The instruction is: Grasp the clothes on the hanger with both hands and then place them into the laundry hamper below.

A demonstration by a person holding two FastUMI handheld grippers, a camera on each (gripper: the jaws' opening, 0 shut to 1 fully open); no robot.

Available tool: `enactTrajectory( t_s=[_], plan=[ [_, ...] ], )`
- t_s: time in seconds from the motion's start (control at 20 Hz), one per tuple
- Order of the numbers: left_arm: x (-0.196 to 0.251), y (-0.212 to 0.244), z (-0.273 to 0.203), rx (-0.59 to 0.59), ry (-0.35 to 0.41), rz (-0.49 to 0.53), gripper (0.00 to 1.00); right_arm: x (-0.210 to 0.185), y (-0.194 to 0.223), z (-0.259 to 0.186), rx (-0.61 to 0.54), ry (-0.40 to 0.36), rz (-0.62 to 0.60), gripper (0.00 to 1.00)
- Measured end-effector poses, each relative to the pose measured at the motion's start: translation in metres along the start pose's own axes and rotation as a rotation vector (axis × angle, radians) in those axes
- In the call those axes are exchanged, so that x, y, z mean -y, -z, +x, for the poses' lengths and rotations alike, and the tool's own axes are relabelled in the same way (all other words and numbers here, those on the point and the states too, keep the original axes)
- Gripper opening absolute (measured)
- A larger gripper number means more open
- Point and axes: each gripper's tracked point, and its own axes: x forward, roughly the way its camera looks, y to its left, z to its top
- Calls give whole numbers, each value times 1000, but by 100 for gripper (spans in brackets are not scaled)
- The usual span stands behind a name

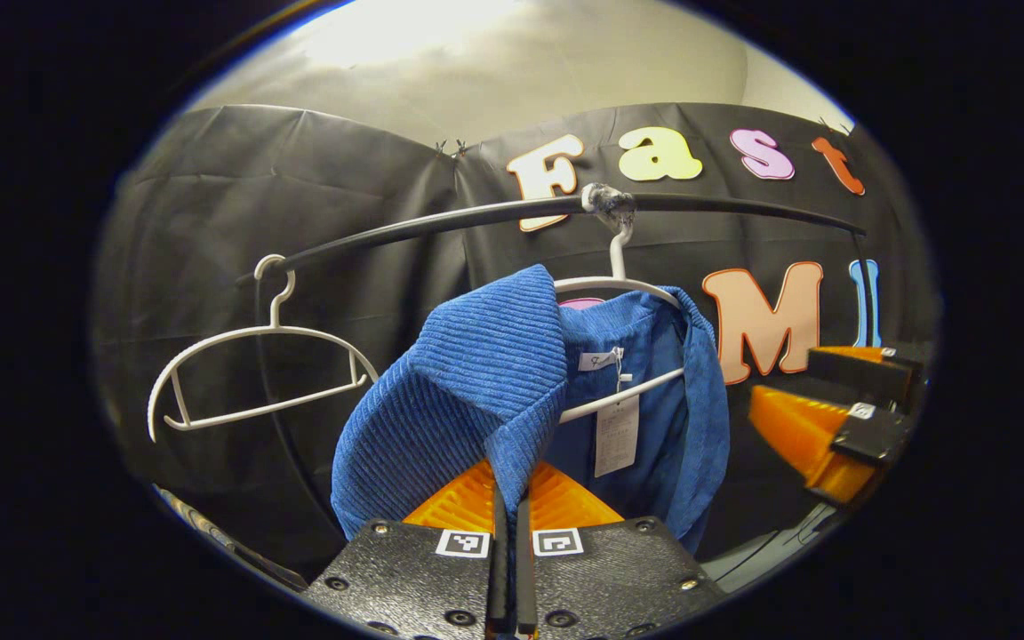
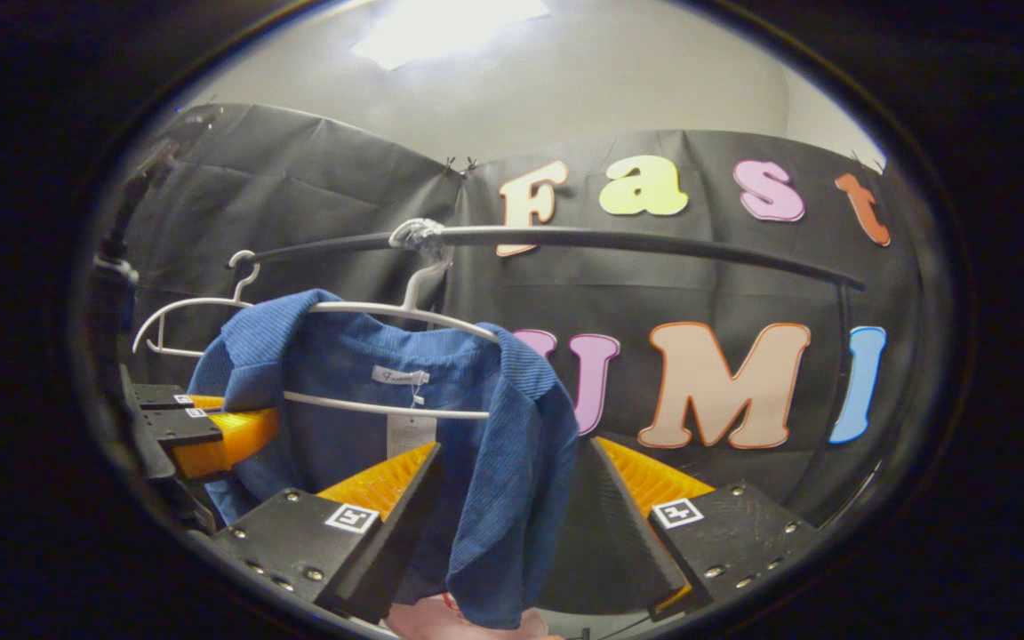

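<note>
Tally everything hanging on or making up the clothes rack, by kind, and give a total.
White plastic hangers: 2, one bare, one under the garment
Blue corduroy garments: 1
Black rack rails: 1
White paper tags on the garment: 1
Total: 5

No legible text on garment tags [image 1: 616, 434].
</note>
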Motion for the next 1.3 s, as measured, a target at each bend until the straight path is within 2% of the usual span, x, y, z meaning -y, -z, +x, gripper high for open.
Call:
enactTrajectory(
  t_s=[0.1, 0.3, 0.4, 0.5, 0.55, 0.65, 0.8, 0.85, 0.95, 1.0, 1.15, 1.3],
  plan=[
    [2, 0, -1, 3, 25, -1, 5, -6, 14, 16, -25, -2, 15, 96],
    [3, 0, -2, -6, 68, 15, 2, -17, 34, 42, -45, 8, 16, 94],
    [4, 1, -2, -12, 83, 20, 4, -18, 41, 54, -53, 20, 17, 96],
    [3, 1, -1, -13, 89, 21, 4, -19, 49, 65, -64, 33, 26, 94],
    [2, 1, -1, -14, 90, 21, 4, -18, 52, 70, -69, 41, 28, 96],
    [1, 0, 0, -15, 95, 19, 4, -18, 61, 79, -90, 46, 31, 94],
    [1, -3, -4, -14, 106, 13, 4, -13, 72, 90, -123, 69, 34, 96],
    [1, -4, -5, -13, 109, 13, 4, -10, 76, 92, -135, 86, 34, 94],
    [-1, -7, -8, -12, 111, 11, 4, -6, 82, 96, -159, 108, 31, 68],
    [-2, -10, -11, -12, 112, 5, 4, -4, 86, 97, -177, 116, 30, 60],
    [-9, -20, -20, -5, 107, -9, 4, 14, 98, 94, -248, 174, 37, 12],
    [-23, -34, -29, 14, 78, -2, 5, 31, 92, 92, -249, 218, 70, 8]
  ],
)
